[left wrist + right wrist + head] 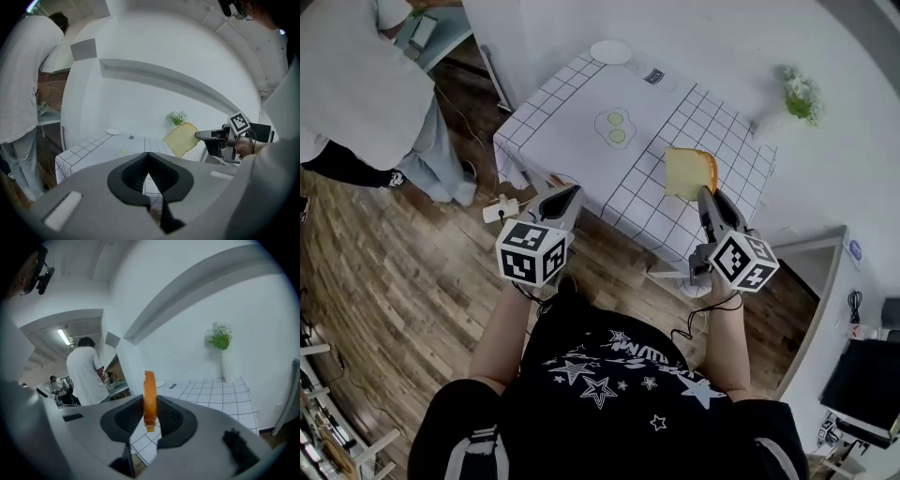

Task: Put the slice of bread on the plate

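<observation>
While upright in right gripper (pixel 150 402), bread slice (pixel 149 385).

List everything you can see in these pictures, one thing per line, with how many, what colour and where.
table: one, white cloth with a dark grid, centre
plate: one, white, far end of the table
small flat item: one, grey, beside the plate
round shapes: two, pale green, mid-table
slice of bread: one, yellow with a brown crust, held above the table's near edge
vase of greenery: one, white and green, right of the table
bystander: one, white top, upper left
floor: brown wood
left gripper: grey, empty, jaws together
right gripper: grey, clamping the bread
</observation>
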A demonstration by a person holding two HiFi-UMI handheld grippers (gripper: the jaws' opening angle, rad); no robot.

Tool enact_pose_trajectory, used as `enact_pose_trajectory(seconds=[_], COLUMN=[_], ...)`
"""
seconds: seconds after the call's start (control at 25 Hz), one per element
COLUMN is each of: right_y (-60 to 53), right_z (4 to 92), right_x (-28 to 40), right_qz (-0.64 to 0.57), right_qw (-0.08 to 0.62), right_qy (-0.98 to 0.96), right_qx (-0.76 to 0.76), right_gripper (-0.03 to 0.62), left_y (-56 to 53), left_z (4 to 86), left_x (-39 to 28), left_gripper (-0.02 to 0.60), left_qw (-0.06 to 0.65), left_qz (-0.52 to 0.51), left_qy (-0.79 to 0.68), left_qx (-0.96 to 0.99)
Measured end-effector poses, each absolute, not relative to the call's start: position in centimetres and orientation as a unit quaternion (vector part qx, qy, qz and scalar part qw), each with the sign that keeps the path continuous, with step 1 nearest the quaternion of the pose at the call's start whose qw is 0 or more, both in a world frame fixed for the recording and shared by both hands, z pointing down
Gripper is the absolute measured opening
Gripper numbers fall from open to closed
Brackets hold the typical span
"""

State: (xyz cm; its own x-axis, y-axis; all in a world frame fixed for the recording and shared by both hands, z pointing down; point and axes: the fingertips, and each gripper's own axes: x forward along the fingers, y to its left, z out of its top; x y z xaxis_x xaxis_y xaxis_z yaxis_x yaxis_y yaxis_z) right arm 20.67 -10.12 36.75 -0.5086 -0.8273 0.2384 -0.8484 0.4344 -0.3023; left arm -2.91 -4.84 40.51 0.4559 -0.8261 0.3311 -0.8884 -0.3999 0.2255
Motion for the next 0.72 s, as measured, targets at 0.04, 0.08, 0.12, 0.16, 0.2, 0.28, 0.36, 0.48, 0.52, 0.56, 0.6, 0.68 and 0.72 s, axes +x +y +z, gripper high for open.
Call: enact_pose_trajectory(seconds=[0.04, 0.08, 0.12, 0.16, 0.2, 0.28, 0.36, 0.48, 0.52, 0.56, 0.6, 0.68, 0.72], right_y=[-10.9, -11.5, -12.1, -12.7, -13.3, -14.4, -15.2, -16.0, -16.2, -16.3, -16.4, -16.9, -17.3], right_z=[36.7, 36.7, 36.7, 36.8, 36.9, 37.3, 37.6, 38.3, 38.6, 38.9, 39.3, 39.8, 40.0], right_x=[19.3, 18.1, 17.0, 15.9, 15.0, 13.3, 11.7, 10.0, 9.6, 9.3, 9.1, 8.9, 8.8], right_qz=[0.193, 0.192, 0.192, 0.193, 0.195, 0.200, 0.205, 0.211, 0.212, 0.214, 0.215, 0.218, 0.219], right_qw=[0.029, 0.032, 0.036, 0.040, 0.043, 0.047, 0.049, 0.058, 0.065, 0.073, 0.080, 0.088, 0.091], right_qy=[-0.847, -0.847, -0.847, -0.845, -0.843, -0.839, -0.835, -0.830, -0.829, -0.829, -0.829, -0.828, -0.829], right_qx=[0.495, 0.495, 0.495, 0.496, 0.499, 0.505, 0.509, 0.513, 0.513, 0.512, 0.511, 0.508, 0.507], right_gripper=[0.092, 0.092, 0.092, 0.092, 0.092, 0.092, 0.092, 0.092, 0.092, 0.092, 0.092, 0.092, 0.092], left_y=[-5.7, -6.5, -7.3, -8.1, -8.9, -10.3, -11.4, -12.8, -13.2, -13.6, -13.9, -14.5, -14.9], left_z=[40.6, 40.6, 40.6, 40.7, 40.7, 40.9, 41.3, 41.9, 42.2, 42.4, 42.6, 43.1, 43.3], left_x=[-4.2, -5.4, -6.5, -7.6, -8.5, -10.3, -11.7, -13.0, -13.3, -13.4, -13.6, -13.8, -13.9], left_gripper=[0.008, 0.008, 0.008, 0.008, 0.008, 0.008, 0.008, 0.008, 0.008, 0.008, 0.008, 0.008, 0.008], left_qw=[0.189, 0.191, 0.193, 0.195, 0.197, 0.202, 0.208, 0.213, 0.215, 0.219, 0.222, 0.227, 0.229], left_qz=[0.082, 0.080, 0.080, 0.079, 0.080, 0.080, 0.080, 0.083, 0.084, 0.083, 0.082, 0.080, 0.081], left_qy=[-0.515, -0.514, -0.513, -0.511, -0.509, -0.503, -0.497, -0.488, -0.486, -0.485, -0.484, -0.484, -0.485], left_qx=[0.832, 0.832, 0.833, 0.833, 0.834, 0.836, 0.839, 0.842, 0.843, 0.843, 0.842, 0.841, 0.840])
